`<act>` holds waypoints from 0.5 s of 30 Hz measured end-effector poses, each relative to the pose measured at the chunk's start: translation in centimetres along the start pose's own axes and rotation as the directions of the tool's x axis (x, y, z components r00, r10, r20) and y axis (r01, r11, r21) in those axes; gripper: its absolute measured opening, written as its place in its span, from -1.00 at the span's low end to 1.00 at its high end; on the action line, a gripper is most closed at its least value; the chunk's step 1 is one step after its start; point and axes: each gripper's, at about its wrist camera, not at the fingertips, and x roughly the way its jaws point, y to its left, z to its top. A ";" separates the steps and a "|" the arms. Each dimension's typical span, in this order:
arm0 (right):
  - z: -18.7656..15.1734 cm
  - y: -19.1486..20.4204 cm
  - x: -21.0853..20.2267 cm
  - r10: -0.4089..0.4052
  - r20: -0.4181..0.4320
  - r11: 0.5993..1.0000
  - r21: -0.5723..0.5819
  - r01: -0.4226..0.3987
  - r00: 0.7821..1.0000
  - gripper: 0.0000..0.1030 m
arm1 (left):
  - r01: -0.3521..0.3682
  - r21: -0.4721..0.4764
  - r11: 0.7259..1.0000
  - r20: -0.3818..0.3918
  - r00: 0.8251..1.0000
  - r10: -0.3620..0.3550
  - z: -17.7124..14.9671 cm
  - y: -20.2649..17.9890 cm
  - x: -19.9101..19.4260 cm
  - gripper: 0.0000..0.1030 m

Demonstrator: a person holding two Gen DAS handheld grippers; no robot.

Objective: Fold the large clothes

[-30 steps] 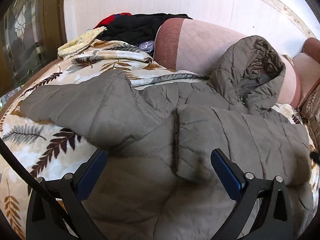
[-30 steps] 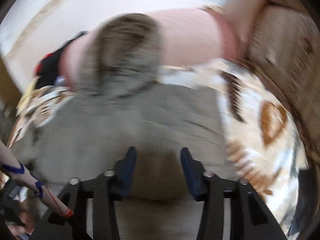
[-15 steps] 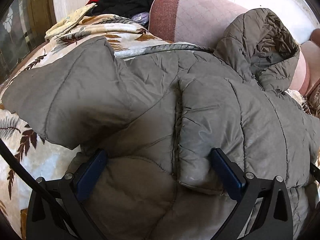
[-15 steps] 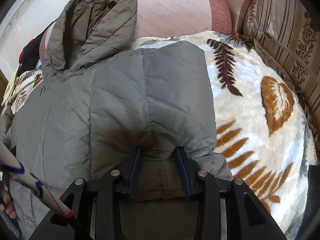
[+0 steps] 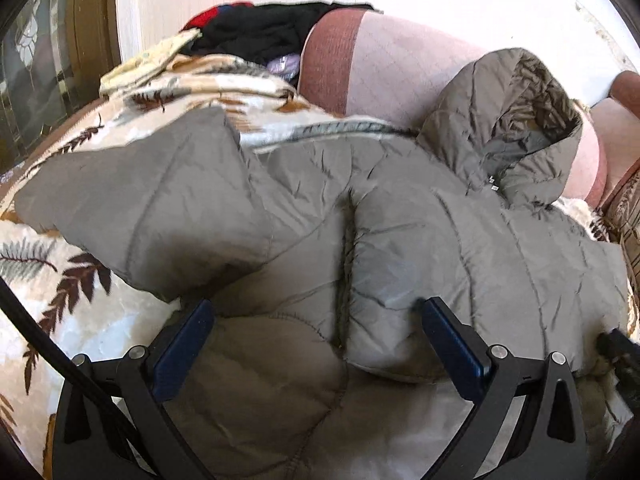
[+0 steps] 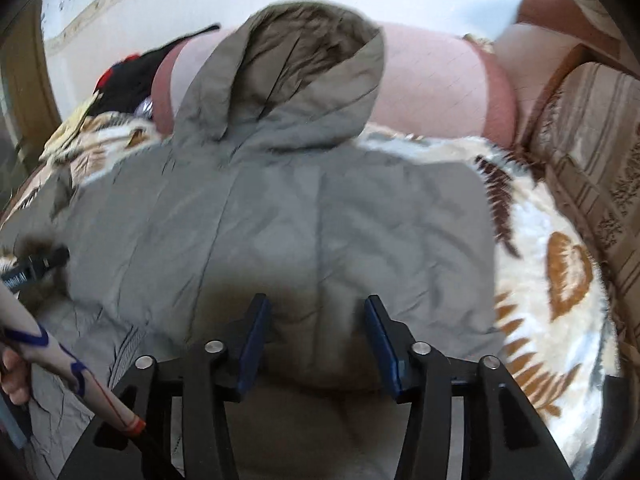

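Observation:
A large grey-olive quilted hooded jacket (image 5: 400, 240) lies spread on a leaf-patterned blanket (image 5: 60, 320). Its hood (image 5: 520, 120) rests against a pink cushion (image 5: 400, 68). One sleeve (image 5: 160, 208) lies folded across the left side, and the right panel is folded over the front. My left gripper (image 5: 316, 320) is open just above the jacket's lower middle, holding nothing. In the right wrist view the jacket (image 6: 320, 220) fills the centre, hood (image 6: 304, 72) at the top. My right gripper (image 6: 316, 320) is open over the folded right panel, holding nothing.
A pile of black and red clothes (image 5: 260, 28) lies at the back left beside the pink cushion. A striped brown sofa arm (image 6: 592, 152) borders the right. The left gripper's tip (image 6: 36, 268) shows at the left edge. A dark glass door (image 5: 32, 80) stands far left.
My right gripper opened and let go of the jacket panel, then drew back a little. My left gripper pulled back slightly from the jacket, still open.

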 end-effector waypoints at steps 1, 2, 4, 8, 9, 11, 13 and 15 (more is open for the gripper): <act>-0.1 -0.1 0.4 0.006 -0.016 1.000 0.008 -0.005 1.000 -0.06 | 0.016 0.003 1.000 0.001 1.000 -0.016 0.0 -0.1 -0.1 1.00; -0.1 -0.2 0.6 0.006 -0.023 1.000 0.012 -0.006 1.000 -0.06 | 0.033 0.011 0.999 -0.006 0.999 -0.033 0.0 -0.3 -0.2 1.00; -0.2 -0.6 1.1 0.017 -0.041 0.999 0.033 -0.016 0.999 -0.06 | 0.042 0.028 0.999 -0.020 0.999 -0.041 -0.1 -0.7 0.0 1.00; 0.2 -1.2 0.1 0.067 -0.016 0.995 0.069 -0.066 0.998 -0.05 | 0.113 0.073 0.991 -0.028 0.993 -0.111 -0.1 -1.6 -0.7 1.00; 0.4 -1.4 -0.2 0.096 -0.002 0.992 0.086 -0.095 0.995 -0.04 | 0.143 0.095 0.985 -0.031 0.990 -0.140 -0.1 -2.1 -1.1 1.00; 0.6 -1.6 -0.8 0.130 0.023 0.985 0.107 -0.132 0.991 0.16 | 0.197 0.133 0.971 -0.048 0.980 -0.192 -0.4 -2.9 -1.3 1.00; 0.6 -0.9 -0.8 0.141 0.021 0.986 0.085 -0.142 0.990 0.34 | 0.200 0.175 0.964 -0.071 0.979 -0.190 -0.9 -4.0 -0.9 1.00; 0.3 -0.2 -0.5 0.131 0.005 0.990 0.059 -0.131 0.991 0.34 | 0.181 0.208 0.961 -0.086 0.982 -0.166 -1.3 -4.7 -0.3 1.00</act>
